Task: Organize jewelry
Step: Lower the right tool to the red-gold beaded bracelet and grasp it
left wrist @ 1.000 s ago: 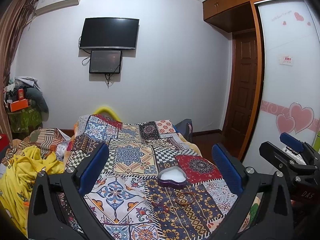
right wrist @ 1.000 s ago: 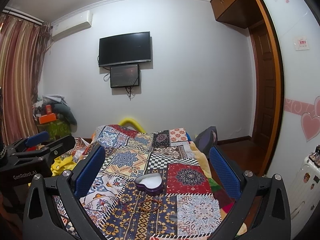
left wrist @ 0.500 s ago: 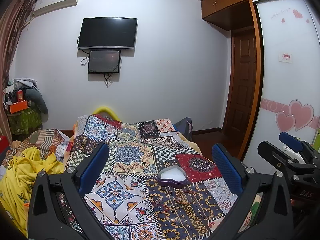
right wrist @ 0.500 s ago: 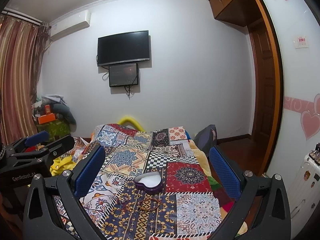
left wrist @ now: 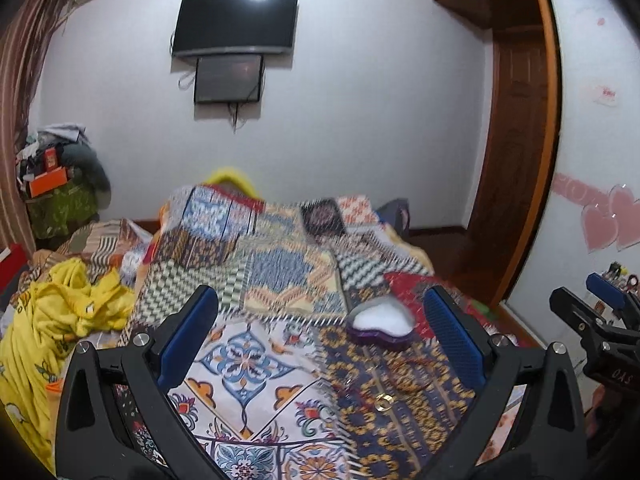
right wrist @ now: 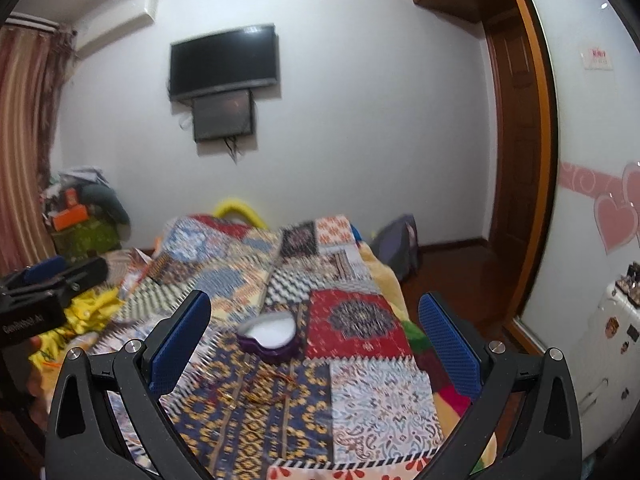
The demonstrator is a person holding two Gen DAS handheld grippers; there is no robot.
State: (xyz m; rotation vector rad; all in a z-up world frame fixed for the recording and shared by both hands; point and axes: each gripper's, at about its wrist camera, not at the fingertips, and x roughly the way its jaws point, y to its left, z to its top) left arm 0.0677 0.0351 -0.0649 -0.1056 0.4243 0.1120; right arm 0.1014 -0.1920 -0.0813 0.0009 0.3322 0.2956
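Note:
A purple heart-shaped box with a white lining sits open on the patchwork bedspread; it also shows in the right wrist view. In front of it lie a gold ring and a thin reddish bracelet; in the right wrist view the jewelry is blurred. My left gripper is open and empty above the bedspread, short of the box. My right gripper is open and empty, also short of the box.
A yellow garment lies left of the bed. A cluttered stand is at the far left. A TV hangs on the wall. A wooden door and a wardrobe with pink hearts are on the right.
Both grippers have moved forward and tilted down toward the bedspread; the box and jewelry now appear closer. The views are motion-blurred. Both grippers stay open.

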